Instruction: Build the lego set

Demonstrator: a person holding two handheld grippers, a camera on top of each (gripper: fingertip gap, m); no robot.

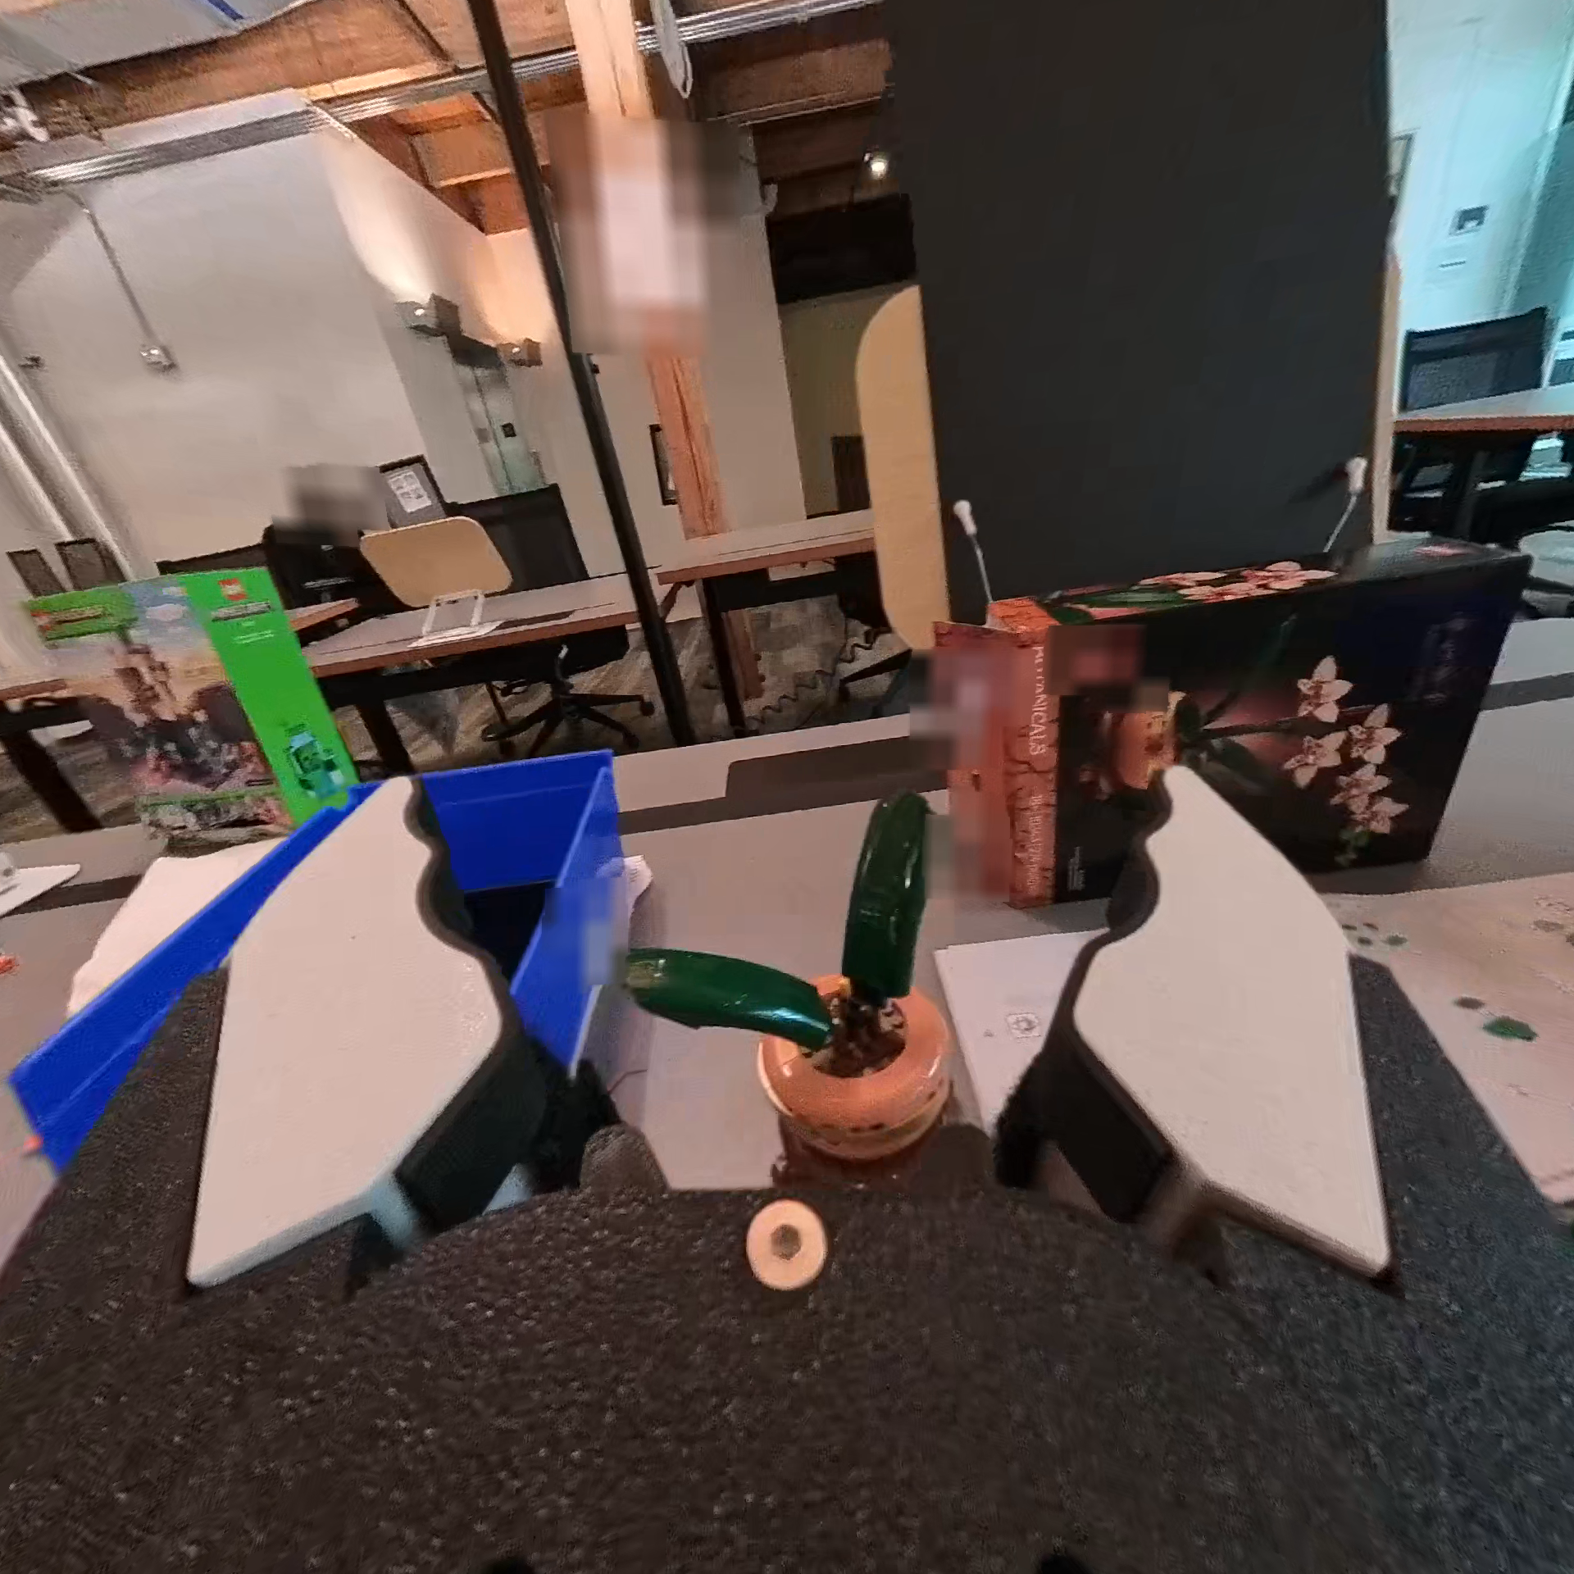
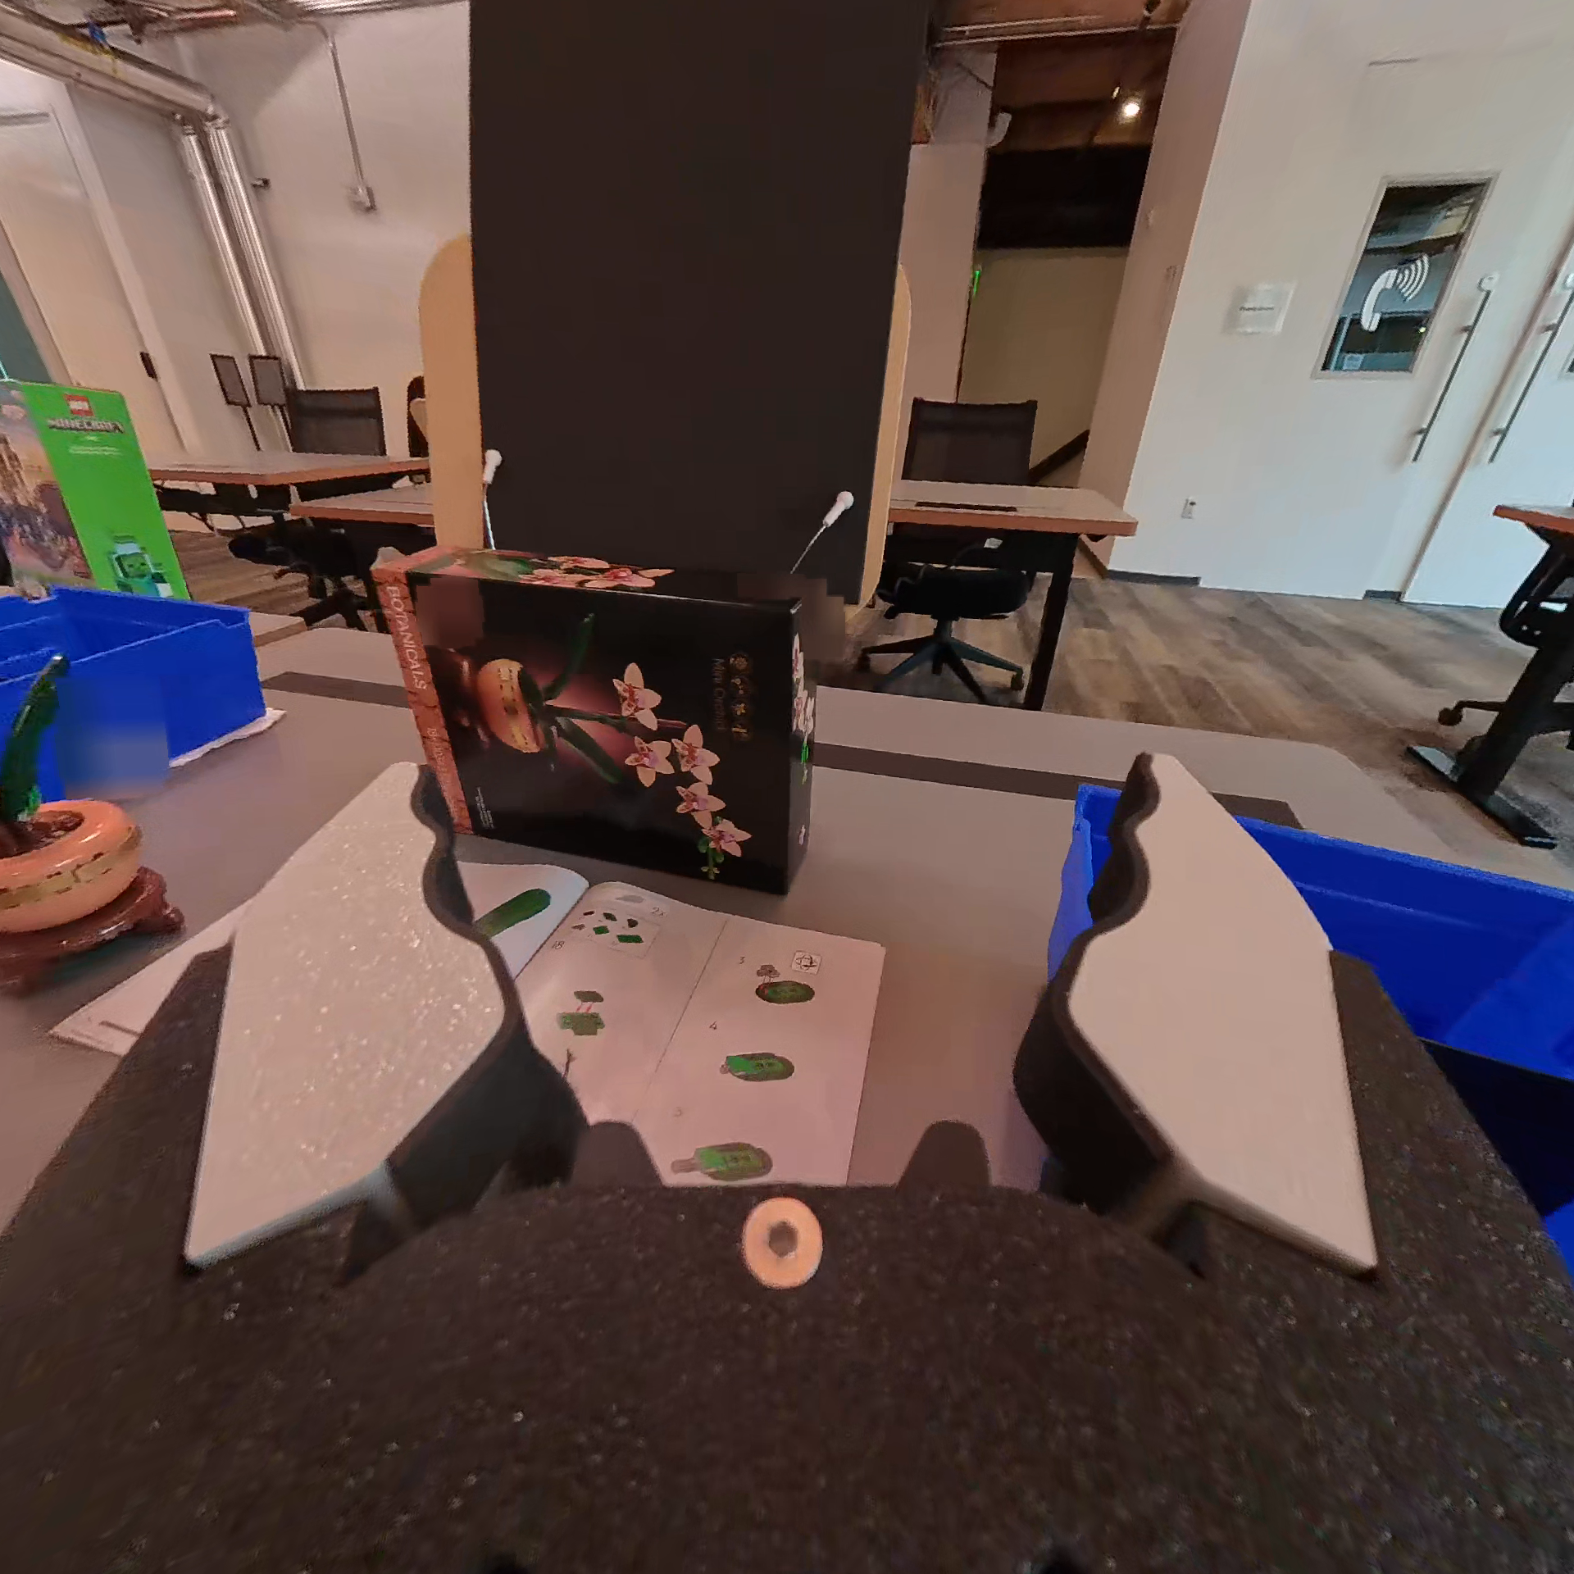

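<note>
Left wrist view: the left gripper is spread wide and holds nothing, its 2 pale grey fingers framing the grey tabletop. Between the fingers, low and close to the gripper's black foam body, stands the partly built lego plant: a round peach-coloured brick pot on a dark brown base, with dark soil pieces inside and 2 glossy dark green leaves. 1 leaf rises nearly upright, and the other lies almost level, pointing toward the left finger. Behind the left finger is a blue plastic bin. Just inside the right finger lies a white paper sheet. Beyond the right fingertip stands a black cardboard lego box printed with pink orchid flowers. Far off past the left finger stands a green cardboard lego box.

Right wrist view: the right gripper is also spread wide and empty. Between its fingers, an open white instruction booklet with green part drawings lies flat on the table. The black orchid box stands upright just beyond the booklet, ahead of the fingertips. A second blue plastic bin sits behind the right finger. Outside the left finger, at the picture's edge, is the peach pot of the lego plant, with the first blue bin behind it.
</note>
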